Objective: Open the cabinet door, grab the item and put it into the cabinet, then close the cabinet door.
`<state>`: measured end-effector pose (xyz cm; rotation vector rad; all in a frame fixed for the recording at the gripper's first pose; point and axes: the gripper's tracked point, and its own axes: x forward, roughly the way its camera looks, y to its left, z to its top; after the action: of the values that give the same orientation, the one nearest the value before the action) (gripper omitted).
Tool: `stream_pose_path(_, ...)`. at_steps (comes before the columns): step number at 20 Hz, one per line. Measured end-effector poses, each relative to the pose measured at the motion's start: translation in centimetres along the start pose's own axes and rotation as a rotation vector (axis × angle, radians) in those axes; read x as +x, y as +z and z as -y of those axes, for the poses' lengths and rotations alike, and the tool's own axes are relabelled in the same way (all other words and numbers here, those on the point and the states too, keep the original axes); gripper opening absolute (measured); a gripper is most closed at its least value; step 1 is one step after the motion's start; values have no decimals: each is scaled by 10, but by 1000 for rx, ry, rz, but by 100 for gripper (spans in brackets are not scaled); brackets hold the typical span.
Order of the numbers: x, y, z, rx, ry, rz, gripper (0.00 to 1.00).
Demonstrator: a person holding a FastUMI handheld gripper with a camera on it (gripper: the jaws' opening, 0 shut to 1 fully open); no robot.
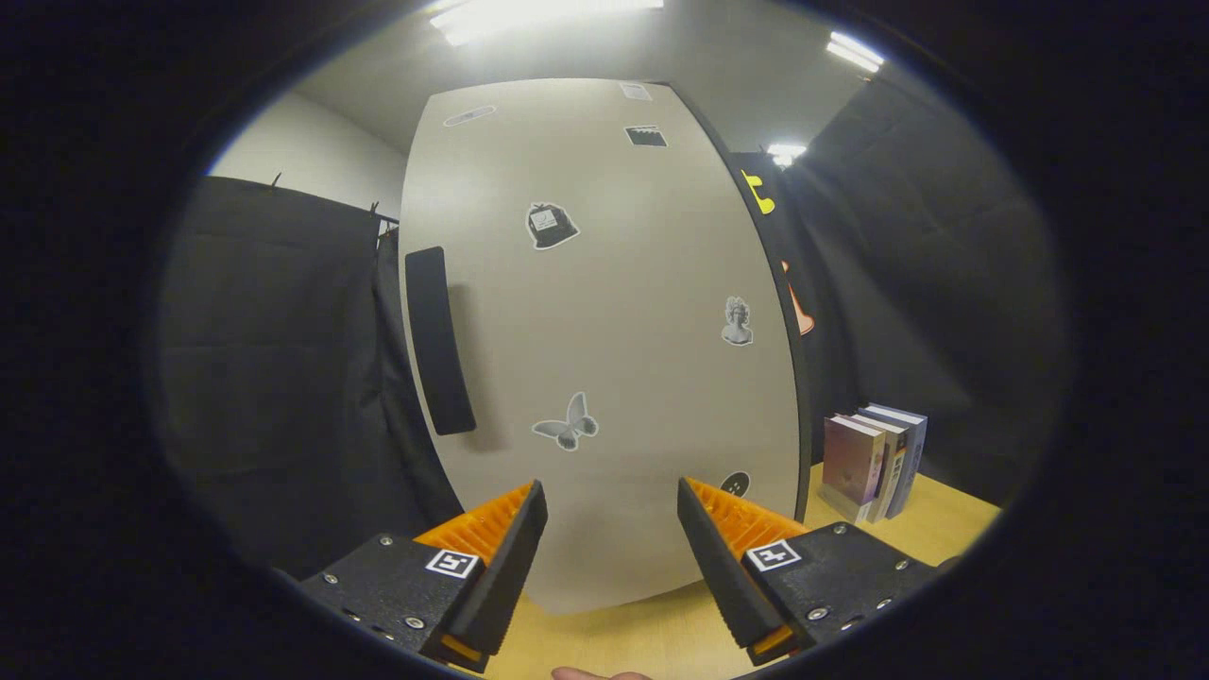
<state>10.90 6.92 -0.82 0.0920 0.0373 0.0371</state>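
Gripper (612, 501): two orange-ribbed fingers (501, 519) spread wide apart, nothing between them, poised over a yellow wooden tabletop (604, 637). Cabinet door (604, 331): pale grey, closed, standing just ahead of the fingertips; decorated with small stickers, a butterfly sticker (567, 423) nearest. Door handle (438, 340): black vertical bar near the door's left edge. Books (874, 461): a short upright row on the tabletop to the right of the cabinet, well clear of the fingers. Black cloth wall behind everything.
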Motion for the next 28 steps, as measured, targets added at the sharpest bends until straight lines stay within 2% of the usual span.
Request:
stream_pose_path(1, -3, 6, -4, -44, 21, 25, 88)
stream_pose_path(4, -13, 36, 1, -153, -36, 140, 88)
stream_pose_path(6, -18, 37, -7, -187, -23, 151, 88)
stream_pose_path(11, -18, 27, -4, -101, -20, 105, 90)
stream_pose_path(15, -12, 24, 13, -96, -58, 83, 90)
stream_pose_path(28, -13, -2, -10, -104, 22, 31, 90)
